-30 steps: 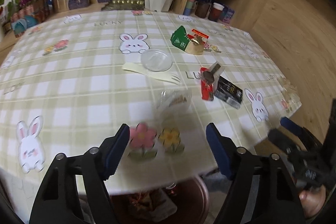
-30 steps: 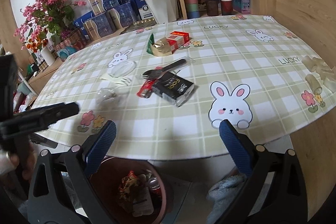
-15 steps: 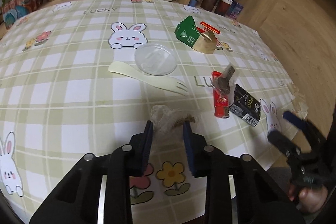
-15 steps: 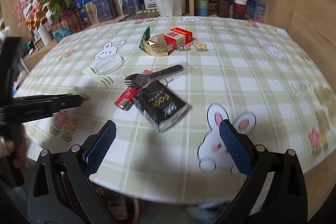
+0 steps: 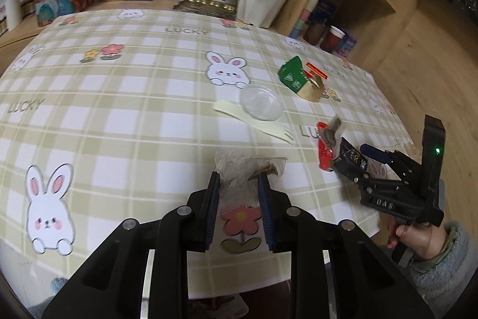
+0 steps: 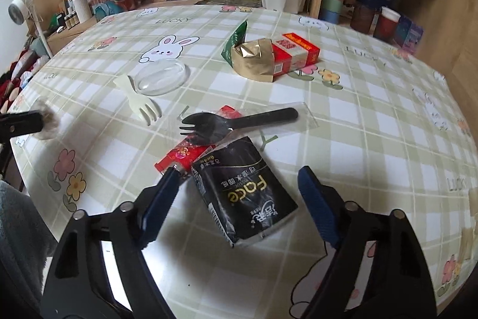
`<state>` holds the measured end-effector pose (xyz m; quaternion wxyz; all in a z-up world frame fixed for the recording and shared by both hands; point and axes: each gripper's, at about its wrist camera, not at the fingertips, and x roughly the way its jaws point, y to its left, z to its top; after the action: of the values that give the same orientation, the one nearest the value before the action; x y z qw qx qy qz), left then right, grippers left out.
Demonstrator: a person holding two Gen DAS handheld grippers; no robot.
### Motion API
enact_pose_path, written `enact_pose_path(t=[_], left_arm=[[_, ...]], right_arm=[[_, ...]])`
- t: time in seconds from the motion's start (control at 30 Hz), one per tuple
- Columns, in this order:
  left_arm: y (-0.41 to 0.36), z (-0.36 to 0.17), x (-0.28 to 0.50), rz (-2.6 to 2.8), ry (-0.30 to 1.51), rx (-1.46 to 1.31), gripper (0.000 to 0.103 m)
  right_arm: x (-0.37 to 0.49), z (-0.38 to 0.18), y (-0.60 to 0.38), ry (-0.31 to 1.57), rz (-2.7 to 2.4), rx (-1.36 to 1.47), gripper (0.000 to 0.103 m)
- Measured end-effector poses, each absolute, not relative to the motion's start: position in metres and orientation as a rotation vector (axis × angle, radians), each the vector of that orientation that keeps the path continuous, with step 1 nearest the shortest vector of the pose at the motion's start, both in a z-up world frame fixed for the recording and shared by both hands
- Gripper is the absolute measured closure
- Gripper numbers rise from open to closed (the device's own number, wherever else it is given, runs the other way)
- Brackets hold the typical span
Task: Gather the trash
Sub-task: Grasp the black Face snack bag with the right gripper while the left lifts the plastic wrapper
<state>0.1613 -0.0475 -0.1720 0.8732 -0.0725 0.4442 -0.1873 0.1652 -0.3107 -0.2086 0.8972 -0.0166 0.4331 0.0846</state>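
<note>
Black left tongs (image 5: 239, 187) angled down, pinching wrapper (image 5: 249, 169)

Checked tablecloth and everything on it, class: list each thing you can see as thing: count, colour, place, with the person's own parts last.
Crumpled clear plastic wrapper: one, see-through, near table edge, pinched in the left tongs.
Black tissue packet: one, black with gold print, between the right tongs' pads.
Red flat wrapper: one, red, partly under the packet.
Black plastic fork in a clear sleeve: one, black, lying over the red wrapper.
Cream plastic fork: one, cream, beside the lid.
Round clear plastic lid: one, see-through, mid-table.
Red carton: one, red, far side.
Gold foil bag: one, gold, against the carton.
Green wrapper: one, green, behind the foil.
Left tongs: closing on the clear wrapper.
Right tongs: closing, pads not yet pressing.
Hand: one, grey sleeve.
</note>
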Motion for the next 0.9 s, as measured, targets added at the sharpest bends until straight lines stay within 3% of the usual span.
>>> enact_pose_path(t=[0.13, 0.17, 0.33, 0.9], left_arm=[[-0.034, -0.171, 0.15, -0.376, 0.933, -0.17, 0.078], [-0.031, -0.17, 0.146, -0.375, 0.933, -0.173, 0.078], [-0.021, -0.164, 0.126, -0.375, 0.924, -0.183, 0.078], [0.002, -0.129, 0.044, -0.393, 0.857, -0.146, 0.078]], right_arm=[[0.162, -0.212, -0.318, 0.909, 0.178, 0.039, 0.044], [0.16, -0.212, -0.32, 0.908, 0.184, 0.059, 0.054], [0.137, -0.204, -0.323, 0.888, 0.201, 0.15, 0.067], [0.033, -0.134, -0.275, 0.718, 0.3, 0.255, 0.068]])
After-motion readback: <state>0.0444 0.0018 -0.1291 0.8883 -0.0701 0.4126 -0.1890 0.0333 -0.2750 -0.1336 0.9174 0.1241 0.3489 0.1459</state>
